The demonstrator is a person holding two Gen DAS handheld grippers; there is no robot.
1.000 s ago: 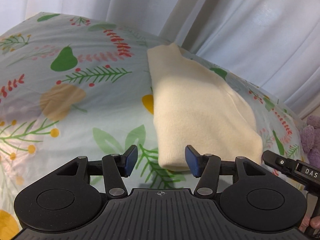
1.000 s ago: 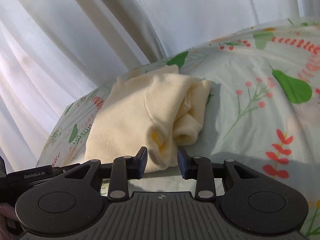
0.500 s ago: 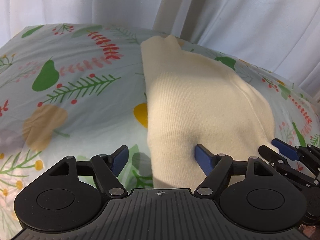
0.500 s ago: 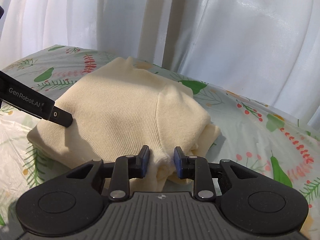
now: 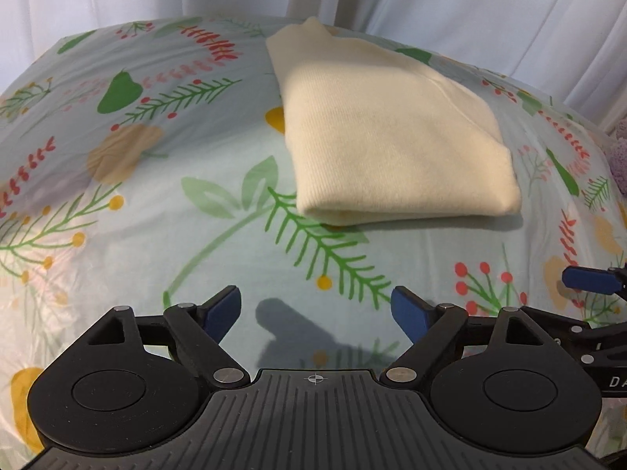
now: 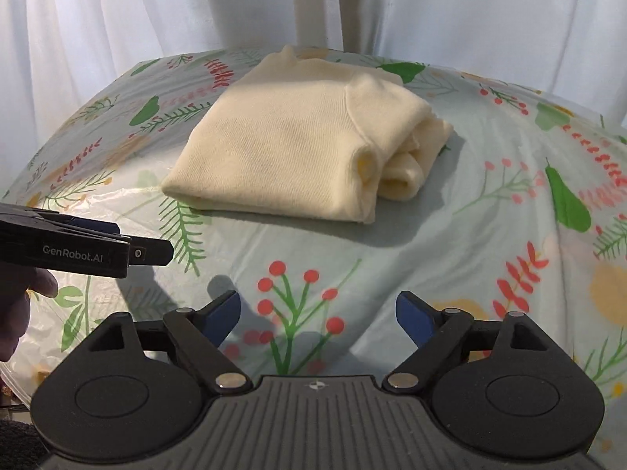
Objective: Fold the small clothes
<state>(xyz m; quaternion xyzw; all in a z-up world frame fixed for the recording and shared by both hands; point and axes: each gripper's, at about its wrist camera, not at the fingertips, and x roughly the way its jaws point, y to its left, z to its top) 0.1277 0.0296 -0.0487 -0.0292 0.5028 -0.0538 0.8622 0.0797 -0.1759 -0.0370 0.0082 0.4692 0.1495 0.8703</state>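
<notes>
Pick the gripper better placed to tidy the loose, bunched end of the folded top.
Right. The right gripper looks onto the bunched end of the top; the left gripper faces its smooth fold. Both are opening, empty.

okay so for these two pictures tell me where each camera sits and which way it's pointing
Left wrist: sits on the left gripper, facing forward and down at the folded cream knit garment on the floral-print sheet; its jaws are opening, empty; the right gripper's blue tip shows at the right edge.
Right wrist: sits on the right gripper, facing down at the garment's bunched side; its jaws are opening, empty; the left gripper and a hand show on the left.
Shared: garment, sheet, white curtain.
</notes>
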